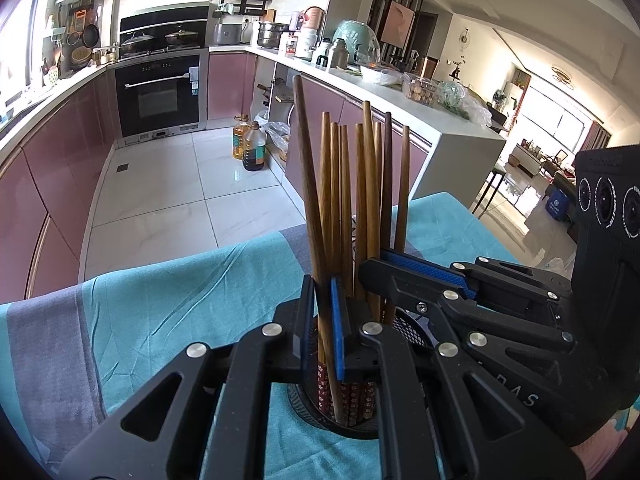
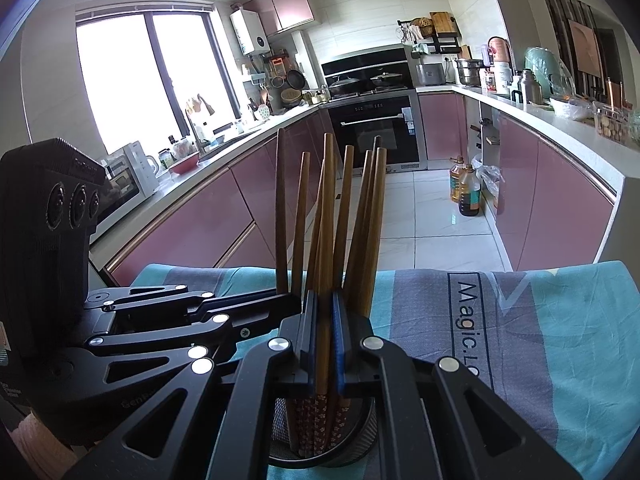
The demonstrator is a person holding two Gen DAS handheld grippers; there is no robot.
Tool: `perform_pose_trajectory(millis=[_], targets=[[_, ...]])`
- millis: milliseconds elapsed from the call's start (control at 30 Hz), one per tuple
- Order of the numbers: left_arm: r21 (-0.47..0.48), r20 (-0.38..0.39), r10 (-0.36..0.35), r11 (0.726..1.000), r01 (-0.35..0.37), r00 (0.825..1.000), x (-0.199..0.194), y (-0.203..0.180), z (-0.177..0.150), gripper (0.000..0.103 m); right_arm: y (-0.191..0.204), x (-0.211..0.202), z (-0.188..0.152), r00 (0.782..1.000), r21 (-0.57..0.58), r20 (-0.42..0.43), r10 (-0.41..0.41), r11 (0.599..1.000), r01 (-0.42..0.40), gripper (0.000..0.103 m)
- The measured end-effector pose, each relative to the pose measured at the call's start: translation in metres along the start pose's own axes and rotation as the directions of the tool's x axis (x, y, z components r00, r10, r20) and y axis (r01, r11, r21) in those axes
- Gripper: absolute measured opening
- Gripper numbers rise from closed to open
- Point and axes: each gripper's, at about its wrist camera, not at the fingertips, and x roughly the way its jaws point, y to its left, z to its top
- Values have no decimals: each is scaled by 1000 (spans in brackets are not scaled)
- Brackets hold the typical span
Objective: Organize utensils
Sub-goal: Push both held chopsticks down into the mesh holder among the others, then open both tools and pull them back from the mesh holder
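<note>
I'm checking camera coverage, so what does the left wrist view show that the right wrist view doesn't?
Left wrist only: the living room beyond the counter's end.
Right wrist only: the kitchen window and the "Magic" print on the tablecloth.
Both: the chopsticks standing in the mesh holder, left gripper and right gripper each shut on chopsticks, plus the oven.

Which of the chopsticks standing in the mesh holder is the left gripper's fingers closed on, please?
The tallest, leftmost chopstick: it leans left, its tip above all the others, and its shaft runs between the left gripper fingers above the mesh holder.
</note>
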Motion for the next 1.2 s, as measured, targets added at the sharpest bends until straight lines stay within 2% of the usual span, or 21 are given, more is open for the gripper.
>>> perform_pose_trajectory(millis=[267, 500, 733, 767, 833, 900, 933, 1033, 1100, 1200], targets=[[-8, 3, -12, 1000, 12, 1000, -2, -1, -7, 9, 0, -2, -5, 1000, 2, 7, 5, 1000, -5, 8], [-14, 31, -16, 1000, 16, 999, -10, 2, -14, 22, 4, -9, -9, 1000, -5, 30, 5, 1000, -5, 13], [-17, 87, -1, 1000, 3, 996, -29, 5, -26, 33, 8, -22, -16, 998, -11, 56, 11, 1000, -10, 30], [-20, 98, 6, 1000, -4, 995, -34, 5, -28, 39, 8, -25, -17, 998, -15, 59, 11, 1000, -10, 33], [-31, 136, 44, 999, -40, 990, -47, 7, -36, 51, 10, -31, -20, 997, -21, 76, 2, 1000, 0, 44], [-58, 175, 78, 996, -69, 982, -60, 10, -44, 74, 13, -39, -24, 996, -30, 93, 6, 1000, -3, 51], [-67, 191, 92, 995, -80, 977, -67, 11, -48, 79, 15, -43, -26, 995, -37, 104, 2, 999, 2, 57], [-80, 230, 135, 990, -119, 964, -87, 13, -63, 85, 19, -55, -32, 991, -54, 136, -7, 998, 14, 69], [-93, 257, 170, 984, -151, 951, -100, 14, -71, 96, 23, -63, -36, 988, -62, 155, -15, 998, 25, 78], [-95, 283, 223, 974, -204, 933, -117, 14, -85, 97, 29, -71, -46, 984, -76, 178, -15, 997, 29, 86]])
